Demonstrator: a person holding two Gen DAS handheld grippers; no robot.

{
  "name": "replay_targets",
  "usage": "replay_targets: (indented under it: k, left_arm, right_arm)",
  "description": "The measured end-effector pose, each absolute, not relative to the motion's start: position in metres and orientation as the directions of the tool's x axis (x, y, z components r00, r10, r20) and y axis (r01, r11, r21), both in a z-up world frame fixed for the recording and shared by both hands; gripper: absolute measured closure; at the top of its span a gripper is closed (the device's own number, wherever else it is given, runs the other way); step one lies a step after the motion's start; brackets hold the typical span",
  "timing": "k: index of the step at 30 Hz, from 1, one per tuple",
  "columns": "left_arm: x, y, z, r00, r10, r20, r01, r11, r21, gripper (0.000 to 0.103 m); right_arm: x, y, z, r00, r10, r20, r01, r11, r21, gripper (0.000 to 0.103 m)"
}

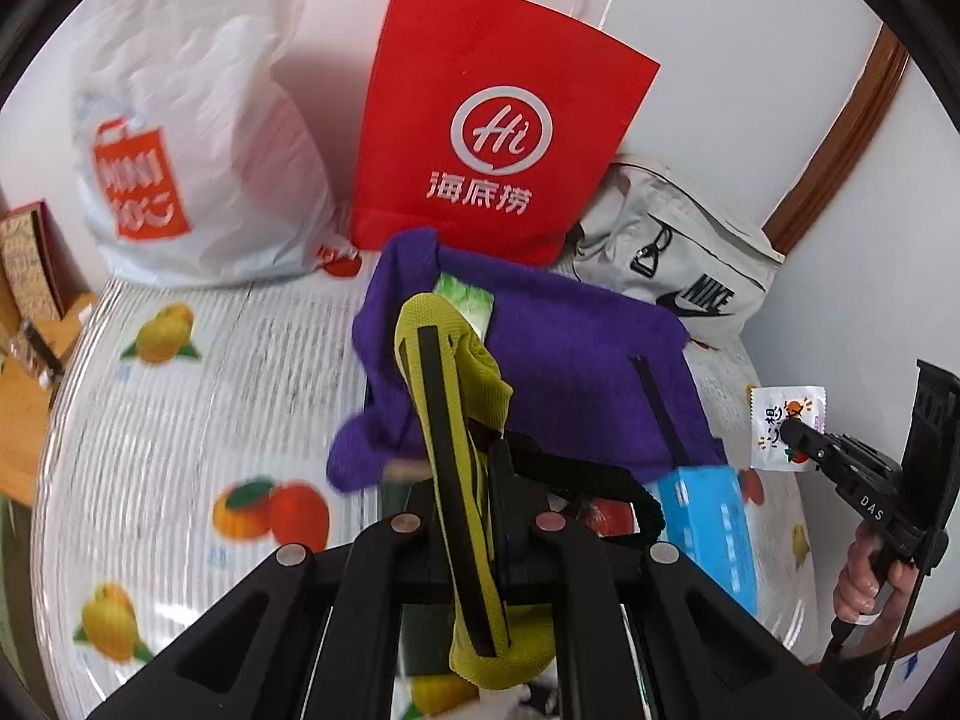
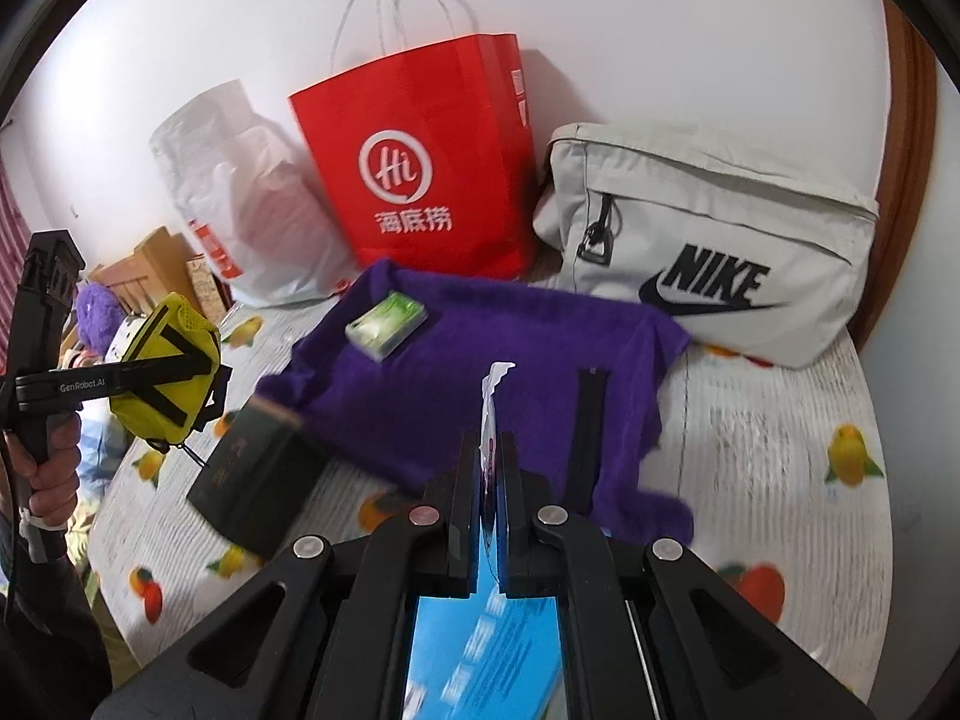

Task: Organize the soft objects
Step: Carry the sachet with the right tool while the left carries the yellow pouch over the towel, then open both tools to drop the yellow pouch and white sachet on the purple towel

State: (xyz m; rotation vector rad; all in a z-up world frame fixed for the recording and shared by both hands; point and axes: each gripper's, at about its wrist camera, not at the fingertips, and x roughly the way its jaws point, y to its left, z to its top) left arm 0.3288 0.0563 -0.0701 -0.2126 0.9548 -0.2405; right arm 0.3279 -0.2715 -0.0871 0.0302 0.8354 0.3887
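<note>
**Both grippers loaded, three bags ahead**

The left gripper (image 1: 474, 450) has its jaws clamped on a yellow pouch (image 1: 462, 420), which hangs lengthwise along the jaws, its black stripes running the same way. The right gripper (image 2: 493, 468) has its jaws pinched together on a thin white sachet (image 2: 491, 402) standing edge-on and upright between them; from the left wrist view the same sachet (image 1: 787, 427) shows its printed face.

Straight ahead of both jaws, across a purple cloth (image 2: 480, 360) spread on the fruit-print counter (image 2: 780, 462), three bags stand in a row against the wall: one white plastic bag (image 1: 198, 150) ahead-left, one red paper bag (image 1: 498, 138) dead ahead with its mouth up, one grey bag (image 2: 708, 240) ahead-right, lying with its long axis across. I judge the red bag the likeliest drop; the left gripper faces it more squarely.

Other things: one small green packet (image 2: 387, 324) on the cloth, one dark box (image 2: 252, 480) to the left of the right jaws, one blue box (image 1: 714, 528) below them.
</note>
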Motion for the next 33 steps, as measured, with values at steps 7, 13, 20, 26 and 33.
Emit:
replay_targets:
  k: [7,13,20,26,33]
  left_arm:
    - [0.382,0.036,-0.087,0.513,-0.345,-0.786,0.149,0.938,-0.314,0.095]
    - [0.420,0.016,-0.113,0.454,-0.378,-0.807,0.177,0.926,-0.334,0.095]
    - [0.445,-0.001,-0.135,0.408,-0.408,-0.817,0.222,0.912,-0.345,0.095]
    - [0.459,-0.010,-0.155,0.365,-0.380,-0.850,0.242,0.920,-0.307,0.095]
    - [0.465,-0.018,-0.165,0.328,-0.366,-0.871,0.255,0.922,-0.292,0.093]
  right_arm:
    - [0.375,-0.272,-0.111,0.568,0.346,-0.747,-0.290,0.933,0.212,0.099]
    - [0.404,-0.274,-0.141,0.509,0.335,-0.793,-0.277,0.936,0.218,0.099]
    - [0.430,-0.269,-0.165,0.440,0.366,-0.820,-0.284,0.923,0.260,0.099]
    - [0.439,-0.264,-0.183,0.393,0.324,-0.861,-0.261,0.937,0.233,0.099]
    - [0.441,-0.264,-0.188,0.371,0.316,-0.873,-0.253,0.939,0.233,0.096]
